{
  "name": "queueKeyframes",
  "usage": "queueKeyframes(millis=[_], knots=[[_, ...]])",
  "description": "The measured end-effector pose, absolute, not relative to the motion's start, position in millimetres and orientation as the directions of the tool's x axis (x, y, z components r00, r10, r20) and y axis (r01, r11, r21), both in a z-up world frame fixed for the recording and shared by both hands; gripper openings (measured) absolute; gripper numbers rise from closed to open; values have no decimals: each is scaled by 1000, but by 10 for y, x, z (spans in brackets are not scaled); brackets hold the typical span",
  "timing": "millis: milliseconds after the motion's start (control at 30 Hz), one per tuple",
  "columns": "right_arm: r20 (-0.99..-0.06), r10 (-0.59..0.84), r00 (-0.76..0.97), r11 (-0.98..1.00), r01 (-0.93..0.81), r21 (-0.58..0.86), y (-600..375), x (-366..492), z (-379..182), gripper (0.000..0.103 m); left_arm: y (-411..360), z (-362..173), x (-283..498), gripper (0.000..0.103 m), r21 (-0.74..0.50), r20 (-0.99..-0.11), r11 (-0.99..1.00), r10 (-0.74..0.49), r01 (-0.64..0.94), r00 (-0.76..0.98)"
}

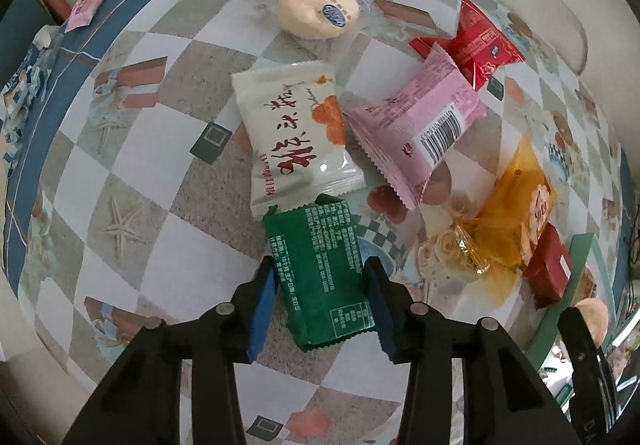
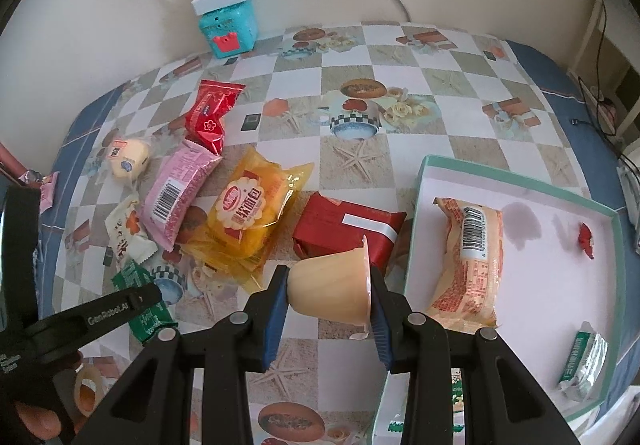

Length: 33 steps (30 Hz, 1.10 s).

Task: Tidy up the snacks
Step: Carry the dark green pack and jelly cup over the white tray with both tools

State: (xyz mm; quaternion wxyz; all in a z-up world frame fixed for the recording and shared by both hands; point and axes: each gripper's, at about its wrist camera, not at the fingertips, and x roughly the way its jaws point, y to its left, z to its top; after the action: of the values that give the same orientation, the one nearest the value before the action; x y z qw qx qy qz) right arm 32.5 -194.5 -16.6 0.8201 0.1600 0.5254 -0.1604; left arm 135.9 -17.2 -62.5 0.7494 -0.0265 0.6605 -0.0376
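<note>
- Box [image 2: 516, 181] on counter [image 2: 420, 57], right side: holds orange pack [image 2: 468, 265] w/ barcode, green bar [image 2: 584, 361].
- Right claw [image 2: 330, 285] grips cup [image 2: 332, 285].
- Left claw [image 1: 320, 277] closing, astride green pack [image 1: 324, 277].
- "GenRobot.AI" on left claw.

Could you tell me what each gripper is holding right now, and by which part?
The right gripper clamps the pudding cup across its base and lid. The left gripper straddles the green packet, pads at its long edges; actual contact cannot be told.
</note>
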Motion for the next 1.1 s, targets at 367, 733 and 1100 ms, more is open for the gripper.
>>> queueKeyframes(millis=[367,733,1100], knots=[[-887,-114,447,893,438,105,-1985,269,66,40,-111,-66,1275,44,-152,-953,988,-154,28,260],[-852,-193,486,843,526,110,-2389,10,435,40,-430,492,1053,44,-180,-907,977,-210,114,365],[-856,-299,421,682,722,117,-3324,-610,523,40,-1225,657,620,44,-144,-896,944,-252,296,366]])
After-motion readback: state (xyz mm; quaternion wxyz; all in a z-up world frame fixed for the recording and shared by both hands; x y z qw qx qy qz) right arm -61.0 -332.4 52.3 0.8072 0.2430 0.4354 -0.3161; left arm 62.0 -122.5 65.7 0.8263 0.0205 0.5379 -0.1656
